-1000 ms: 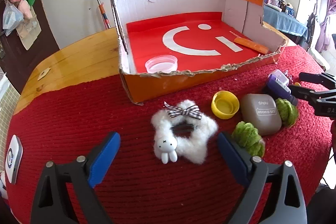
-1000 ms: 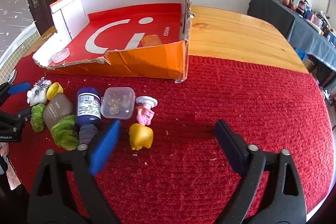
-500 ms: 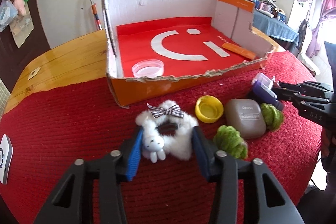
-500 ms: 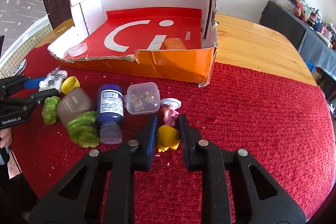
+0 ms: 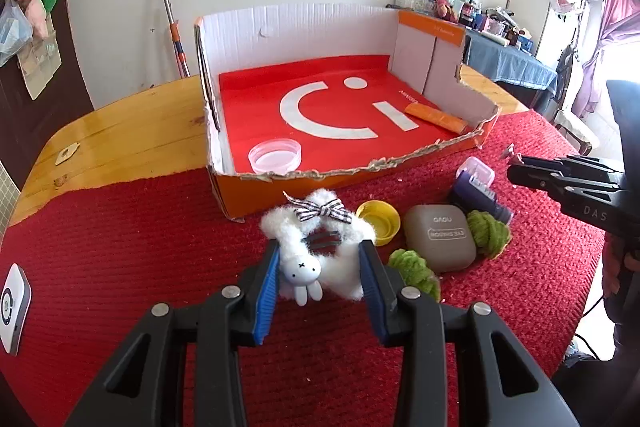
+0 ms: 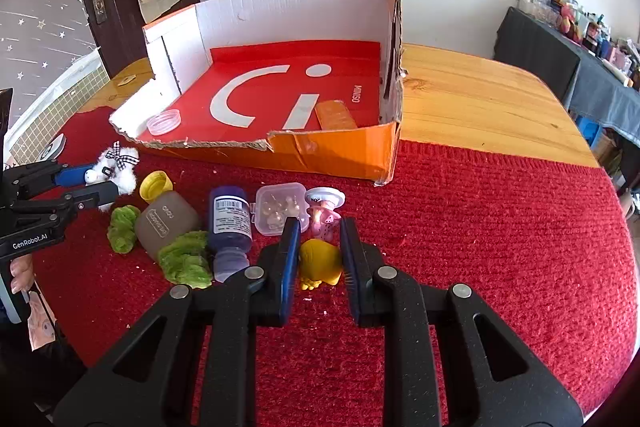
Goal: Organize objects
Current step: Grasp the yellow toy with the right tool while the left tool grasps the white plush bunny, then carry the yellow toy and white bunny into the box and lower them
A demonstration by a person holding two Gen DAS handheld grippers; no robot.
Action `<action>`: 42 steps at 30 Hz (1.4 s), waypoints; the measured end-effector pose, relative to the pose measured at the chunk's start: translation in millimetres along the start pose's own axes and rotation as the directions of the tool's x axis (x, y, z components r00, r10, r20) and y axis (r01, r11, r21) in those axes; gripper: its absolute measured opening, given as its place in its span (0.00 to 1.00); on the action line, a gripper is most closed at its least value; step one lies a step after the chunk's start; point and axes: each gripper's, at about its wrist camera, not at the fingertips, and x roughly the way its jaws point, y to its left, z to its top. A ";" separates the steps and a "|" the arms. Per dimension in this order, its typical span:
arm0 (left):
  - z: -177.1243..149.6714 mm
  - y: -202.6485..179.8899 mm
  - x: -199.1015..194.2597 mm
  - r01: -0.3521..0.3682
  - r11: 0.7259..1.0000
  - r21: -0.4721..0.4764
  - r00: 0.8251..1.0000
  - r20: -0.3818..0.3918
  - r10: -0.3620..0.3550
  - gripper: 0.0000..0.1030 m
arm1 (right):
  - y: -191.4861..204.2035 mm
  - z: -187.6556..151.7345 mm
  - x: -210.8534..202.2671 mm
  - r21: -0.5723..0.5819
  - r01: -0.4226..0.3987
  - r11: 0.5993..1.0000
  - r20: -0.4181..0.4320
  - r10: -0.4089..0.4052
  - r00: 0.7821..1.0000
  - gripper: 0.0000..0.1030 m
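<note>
My left gripper [image 5: 320, 259] is shut on a white fluffy bunny hair tie [image 5: 316, 251] with a checked bow, on the red cloth in front of the box. My right gripper [image 6: 318, 239] is shut on a yellow and pink toy figure [image 6: 320, 261]. An open cardboard box [image 5: 280, 187] with a red floor holds a clear lid [image 5: 275, 157] and an orange bar [image 5: 436, 115]. Between the grippers lie a yellow cap [image 5: 378, 221], a grey case [image 5: 440, 237], two green scrunchies [image 5: 412, 269], a purple bottle [image 6: 230, 223] and a small clear box [image 6: 280, 209].
A red knitted cloth [image 6: 500, 247] covers the near half of the wooden table [image 6: 480, 99]. A white device [image 5: 14, 301] lies at the cloth's left edge. The box's far walls are tall, its near wall is low and torn.
Both grippers went from wide open to shut: the left closed on the bunny hair tie, the right on the yellow toy. Both moved forward to their objects.
</note>
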 end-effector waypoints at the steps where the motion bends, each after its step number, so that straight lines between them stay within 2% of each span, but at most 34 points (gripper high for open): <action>1: 0.6 -0.4 -1.4 0.001 1.000 0.001 1.000 0.003 -0.001 0.39 | 0.5 0.5 -1.2 0.000 0.000 1.000 0.003 0.000 1.000 0.19; 18: 5.7 -6.7 -19.3 0.024 1.000 0.011 0.999 0.039 -0.024 0.39 | 2.7 3.4 -8.9 0.001 -0.013 1.000 0.023 0.013 1.000 0.19; 27: 36.4 -14.9 -27.0 0.072 0.997 0.035 0.996 0.057 -0.074 0.39 | 4.1 31.8 -25.9 0.003 -0.074 0.997 0.071 0.074 0.995 0.19; 36: 71.0 -23.7 14.9 0.139 0.989 0.057 0.990 -0.024 -0.138 0.39 | 12.6 74.0 6.9 -0.037 -0.139 0.990 0.017 0.139 0.990 0.19; 42: 86.4 -29.0 47.4 0.167 0.983 0.075 0.983 -0.092 -0.160 0.39 | 16.8 89.7 50.1 -0.047 -0.171 0.984 -0.084 0.167 0.982 0.19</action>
